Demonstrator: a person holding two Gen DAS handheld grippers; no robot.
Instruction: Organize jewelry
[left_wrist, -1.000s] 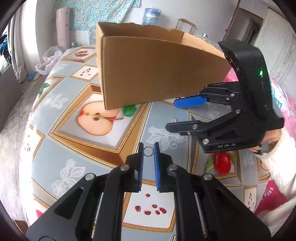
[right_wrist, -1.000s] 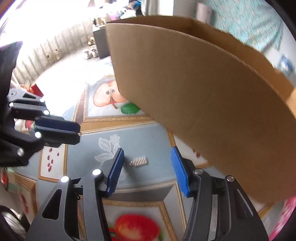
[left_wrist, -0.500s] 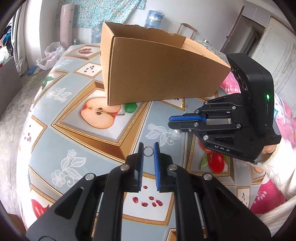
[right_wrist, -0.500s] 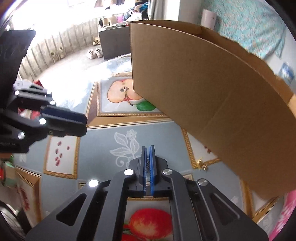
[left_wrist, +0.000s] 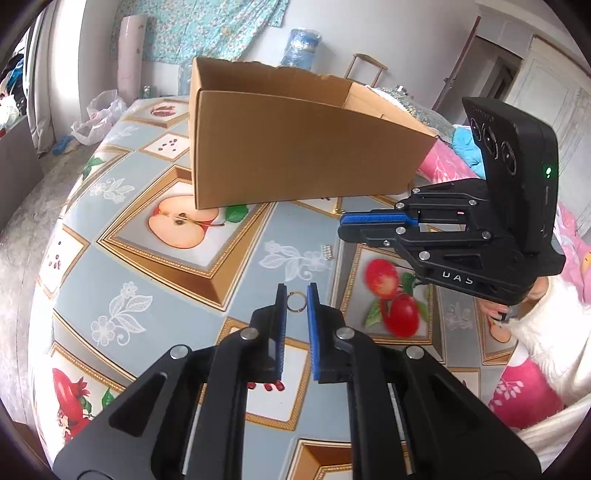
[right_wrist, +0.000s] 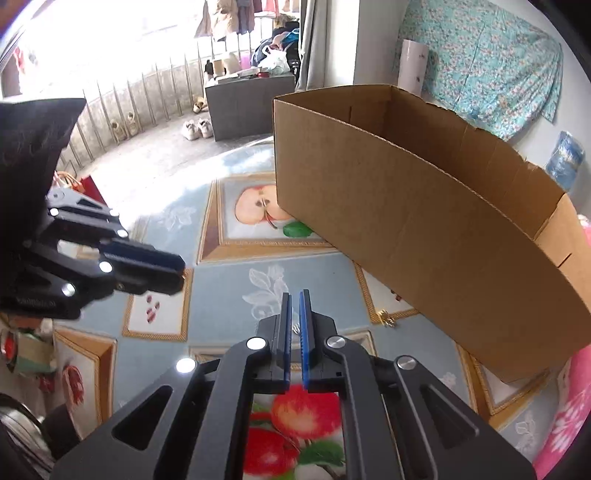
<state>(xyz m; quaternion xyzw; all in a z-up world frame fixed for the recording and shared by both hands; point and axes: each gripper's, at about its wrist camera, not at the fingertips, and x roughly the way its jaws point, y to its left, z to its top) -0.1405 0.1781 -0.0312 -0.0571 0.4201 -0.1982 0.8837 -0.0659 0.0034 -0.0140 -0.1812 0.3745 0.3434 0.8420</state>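
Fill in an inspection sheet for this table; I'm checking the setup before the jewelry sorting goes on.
Surface: fruit-print tablecloth, flat.
Job's things: ring gripped; silver coil and gold piece on the cloth; cardboard box open.
Clutter: nothing seen.
Grippers: left tongs shut on ring; right tongs shut, nothing seen held.
Cables: nothing seen.
Surroundings: shoes on floor, floral cloth on wall.

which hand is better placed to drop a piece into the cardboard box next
Left. The left gripper pinches the small ring at its tips, with the open cardboard box ahead. The right gripper is shut and looks empty; the silver coil lies on the tablecloth.
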